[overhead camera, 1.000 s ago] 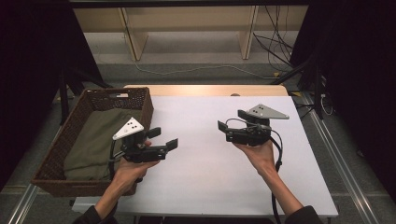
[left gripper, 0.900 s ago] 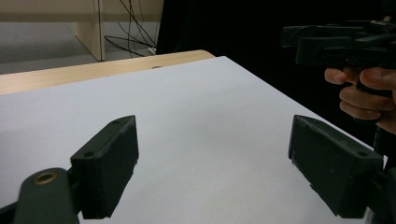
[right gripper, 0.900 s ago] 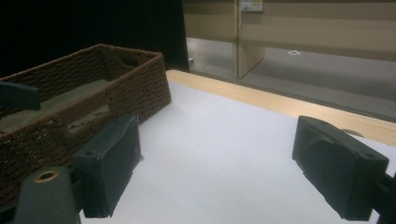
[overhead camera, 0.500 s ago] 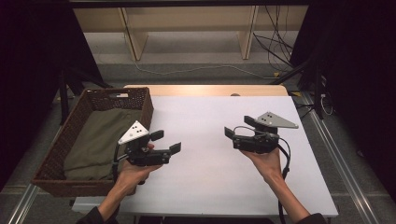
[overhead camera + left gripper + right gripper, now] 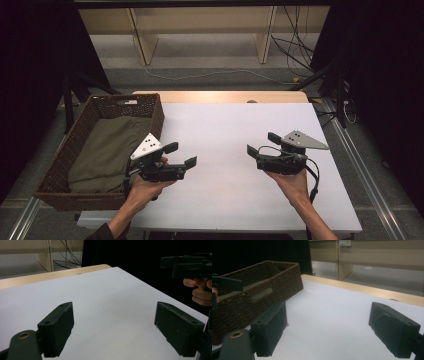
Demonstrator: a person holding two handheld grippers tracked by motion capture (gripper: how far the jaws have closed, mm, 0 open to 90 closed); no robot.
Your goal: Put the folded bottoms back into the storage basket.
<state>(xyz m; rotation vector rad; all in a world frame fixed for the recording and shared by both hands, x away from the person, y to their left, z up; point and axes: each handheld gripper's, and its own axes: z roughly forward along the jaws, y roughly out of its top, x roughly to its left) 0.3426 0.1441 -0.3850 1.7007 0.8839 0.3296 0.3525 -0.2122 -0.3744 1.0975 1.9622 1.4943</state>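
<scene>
A person holds my left gripper [image 5: 181, 154] above the white table [image 5: 225, 125], just right of a brown wicker basket [image 5: 158, 118]. Its jaws stand wide apart and point right, with nothing between them. In the left gripper view the left gripper [image 5: 117, 327] frames bare tabletop. My right gripper [image 5: 262, 144] hovers over the right half of the table and points left, open and empty. In the right gripper view the right gripper [image 5: 329, 330] faces the basket [image 5: 262, 290]. An olive-green cloth [image 5: 107, 152] lies folded inside the basket.
The right gripper [image 5: 190, 265] and its hand appear at the top right of the left gripper view. A wooden strip [image 5: 220, 96] borders the table's far edge. Beyond it are wooden shelf legs [image 5: 265, 35] and floor cables [image 5: 295, 55].
Both grippers have drifted toward the person's side of the table and slightly to the right, the right one more. Both stay open and empty.
</scene>
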